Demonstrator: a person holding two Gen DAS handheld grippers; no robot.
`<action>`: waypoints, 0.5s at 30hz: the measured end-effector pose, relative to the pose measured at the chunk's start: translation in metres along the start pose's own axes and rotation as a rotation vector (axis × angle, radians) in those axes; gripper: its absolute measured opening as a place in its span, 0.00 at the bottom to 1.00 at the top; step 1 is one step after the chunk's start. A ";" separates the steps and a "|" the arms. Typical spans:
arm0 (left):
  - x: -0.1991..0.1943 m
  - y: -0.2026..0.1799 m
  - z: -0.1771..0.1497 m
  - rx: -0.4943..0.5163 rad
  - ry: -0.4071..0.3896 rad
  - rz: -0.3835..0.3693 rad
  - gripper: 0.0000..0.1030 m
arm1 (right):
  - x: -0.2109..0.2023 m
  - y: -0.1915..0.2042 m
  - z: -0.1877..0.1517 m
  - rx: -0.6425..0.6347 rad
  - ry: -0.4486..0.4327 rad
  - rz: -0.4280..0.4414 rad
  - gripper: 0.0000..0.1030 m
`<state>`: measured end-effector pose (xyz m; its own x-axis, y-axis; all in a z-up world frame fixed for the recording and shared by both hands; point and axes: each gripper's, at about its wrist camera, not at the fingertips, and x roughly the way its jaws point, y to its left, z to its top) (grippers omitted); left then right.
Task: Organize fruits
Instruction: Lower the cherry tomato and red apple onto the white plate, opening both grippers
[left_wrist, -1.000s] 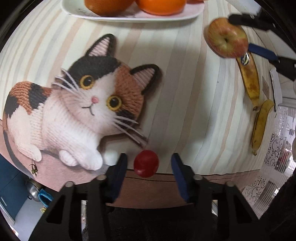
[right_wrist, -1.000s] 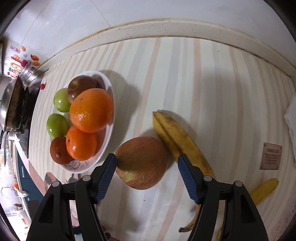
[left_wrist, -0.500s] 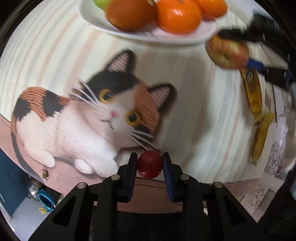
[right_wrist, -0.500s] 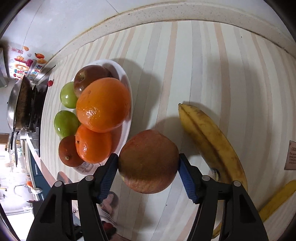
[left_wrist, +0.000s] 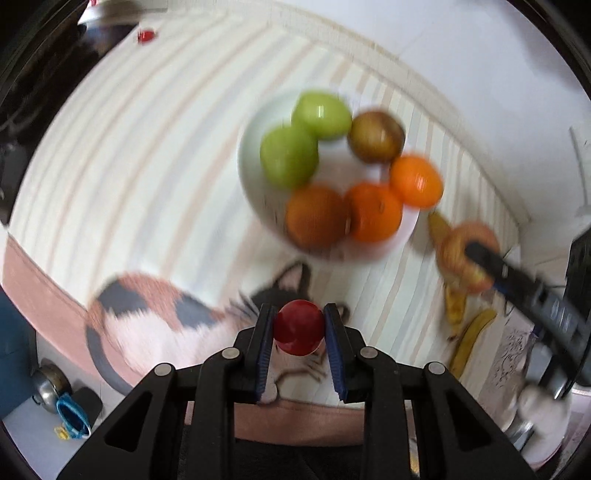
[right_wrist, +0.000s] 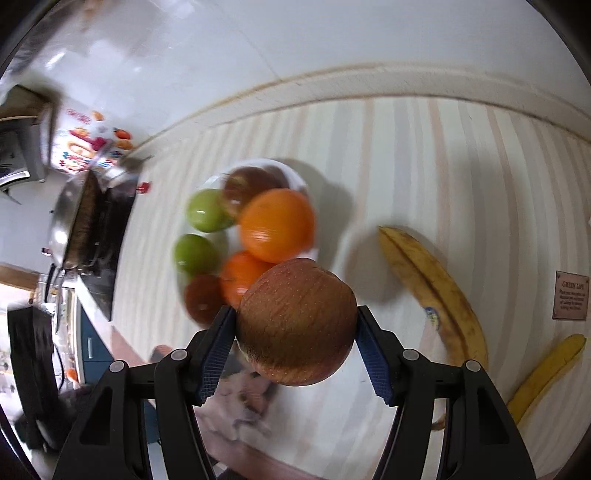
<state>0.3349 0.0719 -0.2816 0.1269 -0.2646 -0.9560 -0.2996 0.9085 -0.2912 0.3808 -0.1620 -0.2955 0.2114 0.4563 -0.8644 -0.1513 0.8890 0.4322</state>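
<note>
Red small fruit (left_wrist: 298, 327), maybe a cherry tomato, clamped in left tongs (left_wrist: 298, 332); apple (right_wrist: 297, 321) clamped in right tongs (right_wrist: 295, 347). Plate (left_wrist: 248, 173) of fruit lying at twelve o'clock from both, nearer the right.

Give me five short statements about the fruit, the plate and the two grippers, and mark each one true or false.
1. The left gripper is shut on a small red fruit. True.
2. The right gripper is empty. False: it is shut on a reddish apple.
3. Two green fruits lie on the white plate. True.
4. The bananas lie on the plate. False: they lie on the striped tablecloth, beside it.
5. The plate holds no oranges. False: several oranges are on it.
</note>
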 end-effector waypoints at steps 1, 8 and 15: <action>-0.002 0.000 0.006 0.003 -0.007 -0.004 0.24 | -0.002 0.007 0.001 -0.009 -0.002 0.001 0.65; -0.012 0.009 0.086 0.063 -0.026 -0.023 0.24 | 0.009 0.049 0.014 0.003 -0.030 -0.024 0.65; 0.001 0.010 0.136 0.171 0.040 -0.021 0.24 | 0.047 0.069 0.035 0.080 -0.032 -0.096 0.65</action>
<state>0.4607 0.1246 -0.2808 0.0926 -0.2939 -0.9513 -0.1316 0.9434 -0.3043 0.4142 -0.0781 -0.2969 0.2519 0.3691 -0.8946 -0.0521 0.9283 0.3683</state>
